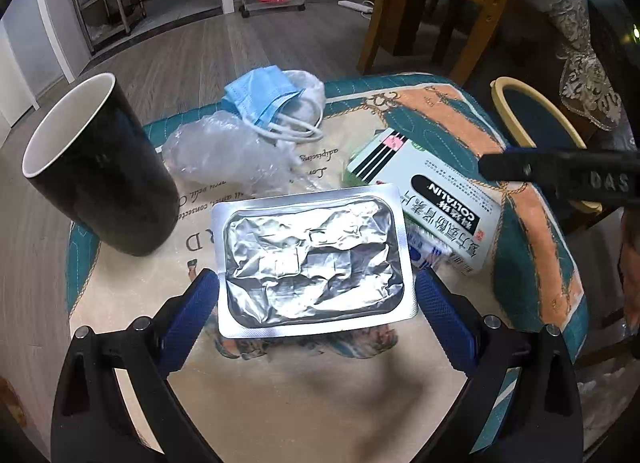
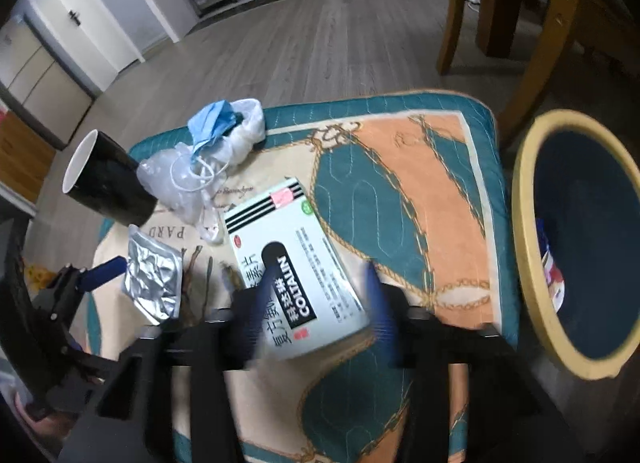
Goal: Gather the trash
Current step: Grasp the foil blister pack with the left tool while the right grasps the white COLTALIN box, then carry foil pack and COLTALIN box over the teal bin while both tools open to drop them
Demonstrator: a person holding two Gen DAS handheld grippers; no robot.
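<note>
A silver foil blister pack (image 1: 314, 259) sits between the blue pads of my left gripper (image 1: 316, 291), whose jaws press its two side edges; it also shows in the right wrist view (image 2: 154, 277). A white Coltalin medicine box (image 2: 298, 263) is between the blurred blue fingers of my right gripper (image 2: 320, 303), which close on its sides. The box also shows in the left wrist view (image 1: 436, 203). A blue face mask (image 1: 260, 99) and crumpled clear plastic (image 1: 224, 155) lie at the far side of the patterned table cloth (image 1: 440, 103).
A tall black mug (image 1: 100, 171) with a white inside stands at the left of the table. A yellow-rimmed dark bin (image 2: 576, 239) stands on the floor right of the table. A wooden chair (image 1: 440, 7) stands behind. Shelving racks stand at the far wall.
</note>
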